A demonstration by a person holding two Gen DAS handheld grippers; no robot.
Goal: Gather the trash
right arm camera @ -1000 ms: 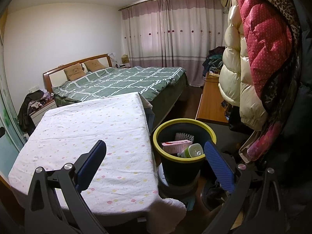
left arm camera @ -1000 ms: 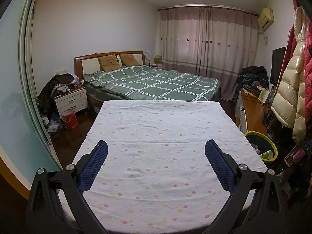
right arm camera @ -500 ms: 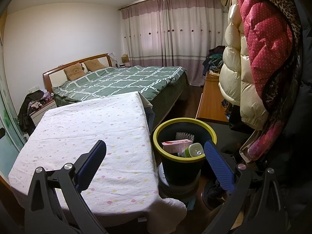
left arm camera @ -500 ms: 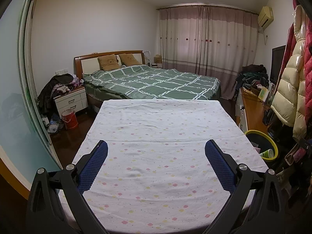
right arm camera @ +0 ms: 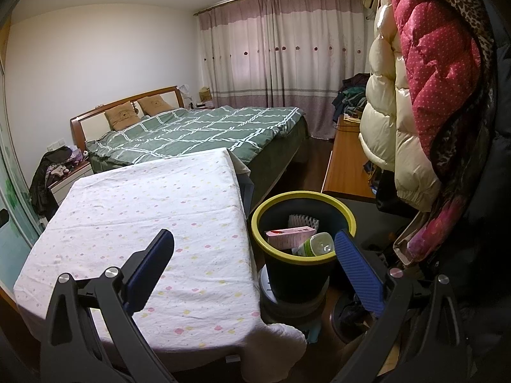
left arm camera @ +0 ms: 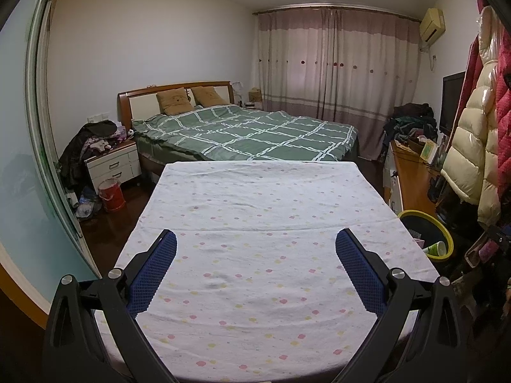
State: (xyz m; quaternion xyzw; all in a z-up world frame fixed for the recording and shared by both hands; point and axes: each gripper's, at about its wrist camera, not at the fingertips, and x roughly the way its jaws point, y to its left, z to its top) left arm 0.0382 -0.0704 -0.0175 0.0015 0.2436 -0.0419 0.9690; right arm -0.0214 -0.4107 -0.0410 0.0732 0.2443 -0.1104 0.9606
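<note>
Both grippers hang empty, jaws spread wide: the left gripper [left arm camera: 255, 249] over the spotted table [left arm camera: 255, 198], the right gripper [right arm camera: 254, 249] near the bin [right arm camera: 303, 220] just beside that table, where the pink box [right arm camera: 289, 236] and green bottle [right arm camera: 314, 244] already lie; job looks finished.

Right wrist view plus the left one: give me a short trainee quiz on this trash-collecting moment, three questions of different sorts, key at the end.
1. True or false: the right gripper is shut on a piece of trash.
2. Multiple choice: the pink box lies A) on the spotted sheet, B) in the bin, C) on the green bed.
3. Fill in: the rim of the bin is coloured ____.

Key
1. False. Both it and the left gripper are open and hold nothing.
2. B, beside a green and white bottle; no trash shows on the spotted sheet.
3. Yellow.
</note>
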